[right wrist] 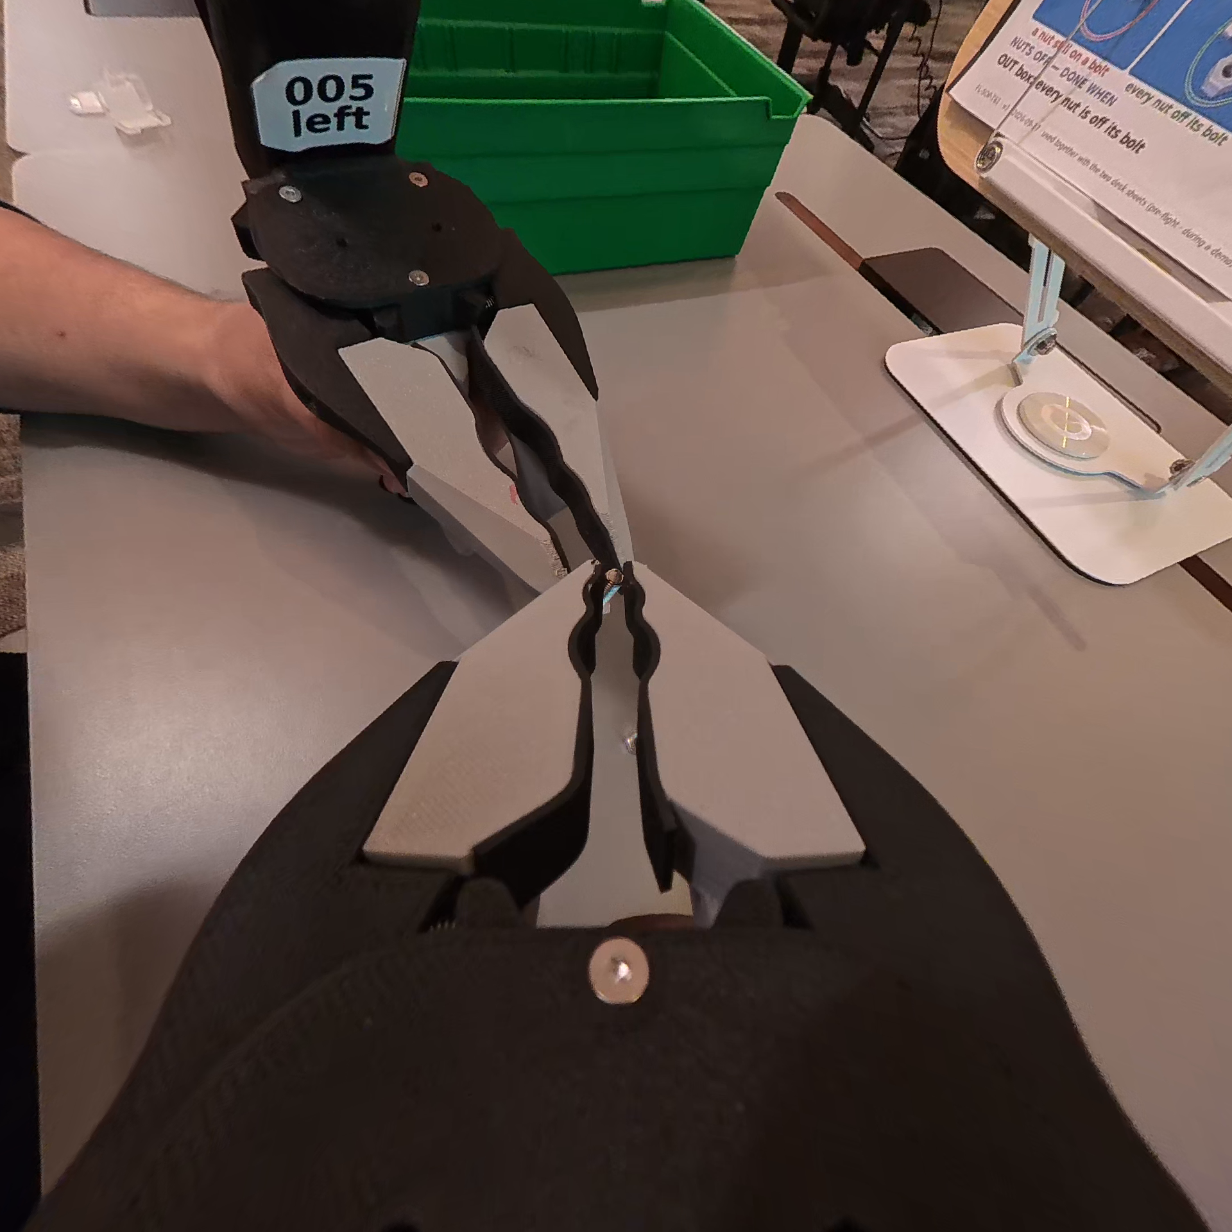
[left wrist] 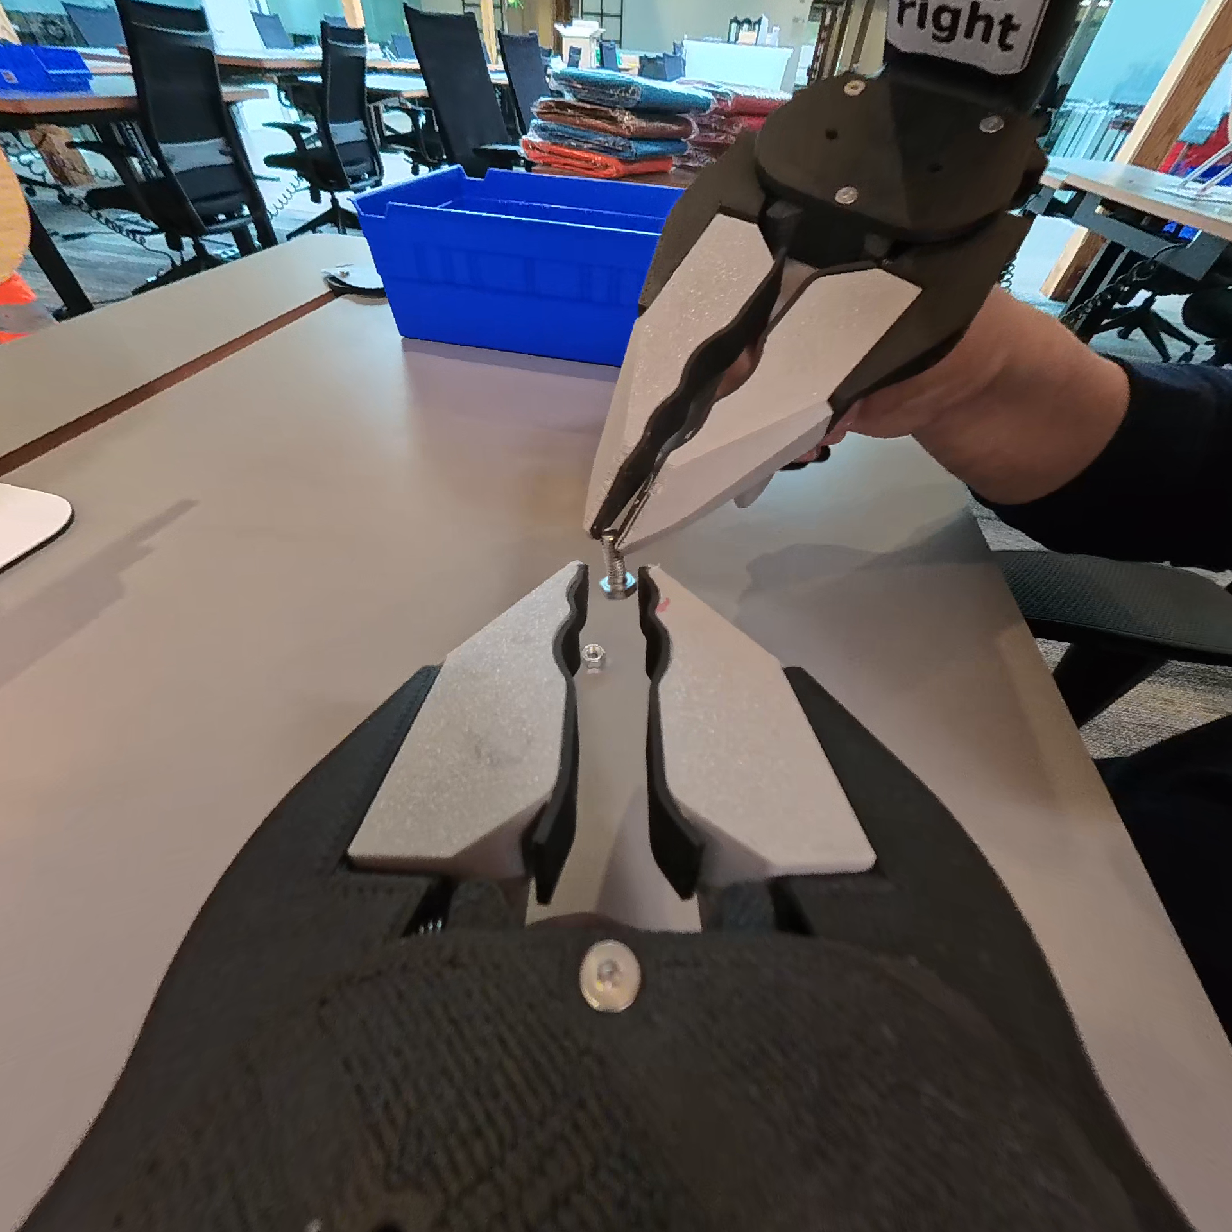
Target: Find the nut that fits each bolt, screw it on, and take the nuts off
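Your right gripper (left wrist: pixel 610 530) pinches the bolt (left wrist: pixel 610 557) by its upper tip; long axis near vertical, hex end pointing down toward the table (left wrist: pixel 267 533). Your left gripper (left wrist: pixel 615 580) stands narrowly open, flanking that end, gaps visible. 1 loose nut (left wrist: pixel 593 657) lies between its fingers.

1. An open-plan office: rows of black swivel chairs (left wrist: pixel 200 133) at long desks (left wrist: pixel 100 100).
2. Grey bench (left wrist: pixel 267 500) with blue (left wrist: pixel 513 267) and green (right wrist: pixel 600 133) storage bins.
3. Stacked packaged textiles (left wrist: pixel 613 127) behind.
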Tool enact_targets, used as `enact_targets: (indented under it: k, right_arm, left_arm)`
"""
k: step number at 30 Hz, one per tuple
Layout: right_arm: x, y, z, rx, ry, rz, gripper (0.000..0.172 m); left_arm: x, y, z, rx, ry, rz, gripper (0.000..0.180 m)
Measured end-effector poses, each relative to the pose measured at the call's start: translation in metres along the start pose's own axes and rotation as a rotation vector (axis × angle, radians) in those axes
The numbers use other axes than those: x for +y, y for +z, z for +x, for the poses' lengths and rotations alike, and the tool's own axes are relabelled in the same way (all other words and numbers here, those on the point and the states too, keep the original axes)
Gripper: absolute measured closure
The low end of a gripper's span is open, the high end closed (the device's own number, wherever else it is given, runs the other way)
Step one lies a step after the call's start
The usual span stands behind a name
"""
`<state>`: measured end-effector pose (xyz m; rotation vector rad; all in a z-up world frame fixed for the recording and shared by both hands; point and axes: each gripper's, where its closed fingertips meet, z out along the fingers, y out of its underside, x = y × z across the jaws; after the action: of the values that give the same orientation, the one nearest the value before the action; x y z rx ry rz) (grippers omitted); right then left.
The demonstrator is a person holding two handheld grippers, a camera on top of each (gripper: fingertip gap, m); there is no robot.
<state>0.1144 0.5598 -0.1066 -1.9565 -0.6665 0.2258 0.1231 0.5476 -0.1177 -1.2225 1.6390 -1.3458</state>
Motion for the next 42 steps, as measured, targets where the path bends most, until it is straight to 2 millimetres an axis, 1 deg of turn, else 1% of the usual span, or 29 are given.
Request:
enact_targets:
  k: [7, 19, 23, 24, 26, 27, 28, 30, 31, 33, 35, 37, 40, 42]
  right_arm:
    - [0.000, 0.001, -0.002, -0.001, -0.009, -0.007, 0.169]
    - [-0.002, -0.002, -0.003, -0.036, 0.042, 0.033, 0.170]
    - [-0.007, -0.007, -0.004, -0.049, 0.037, 0.052, 0.168]
    - [-0.009, -0.009, -0.002, -0.037, 0.034, 0.063, 0.164]
    - [-0.011, -0.017, 0.005, -0.016, 0.033, 0.089, 0.164]
    - [-0.008, -0.021, 0.008, -0.015, 0.039, 0.085, 0.164]
    - [-0.001, -0.023, 0.011, -0.022, 0.042, 0.065, 0.164]
    - [0.023, -0.022, 0.011, -0.067, 0.041, -0.015, 0.159]
    - [0.036, -0.019, 0.010, -0.092, 0.039, -0.058, 0.156]
    - [0.060, -0.012, 0.007, -0.114, 0.017, -0.125, 0.156]
    - [0.078, -0.002, 0.005, -0.129, -0.042, -0.179, 0.153]
    - [0.088, 0.006, 0.009, -0.125, -0.099, -0.199, 0.156]
    - [0.088, 0.013, 0.011, -0.175, -0.096, -0.186, 0.156]
    - [0.089, 0.015, 0.011, -0.197, -0.099, -0.196, 0.155]
  left_arm:
    - [0.000, -0.001, 0.001, 0.010, -0.009, 0.001, 0.176]
    - [-0.003, -0.002, 0.003, 0.033, -0.039, 0.010, 0.177]
    - [-0.008, -0.004, 0.005, 0.052, -0.044, 0.038, 0.177]
    - [-0.010, -0.005, 0.006, 0.063, -0.058, 0.049, 0.177]
    - [-0.010, -0.007, 0.002, 0.075, -0.082, 0.062, 0.177]
    - [-0.010, -0.009, 0.000, 0.077, -0.083, 0.066, 0.177]
    - [-0.009, -0.010, -0.003, 0.078, -0.078, 0.066, 0.177]
    - [-0.006, -0.012, -0.007, 0.082, -0.068, 0.060, 0.177]
    - [-0.004, -0.012, -0.007, 0.095, -0.067, 0.058, 0.177]
    - [-0.004, -0.013, -0.005, 0.125, -0.058, 0.068, 0.177]
    - [-0.009, -0.016, 0.004, 0.182, -0.021, 0.100, 0.177]
    - [-0.011, -0.019, 0.011, 0.216, 0.025, 0.113, 0.177]
    - [-0.011, -0.021, 0.016, 0.247, 0.048, 0.123, 0.177]
    - [-0.010, -0.021, 0.015, 0.255, 0.040, 0.127, 0.177]
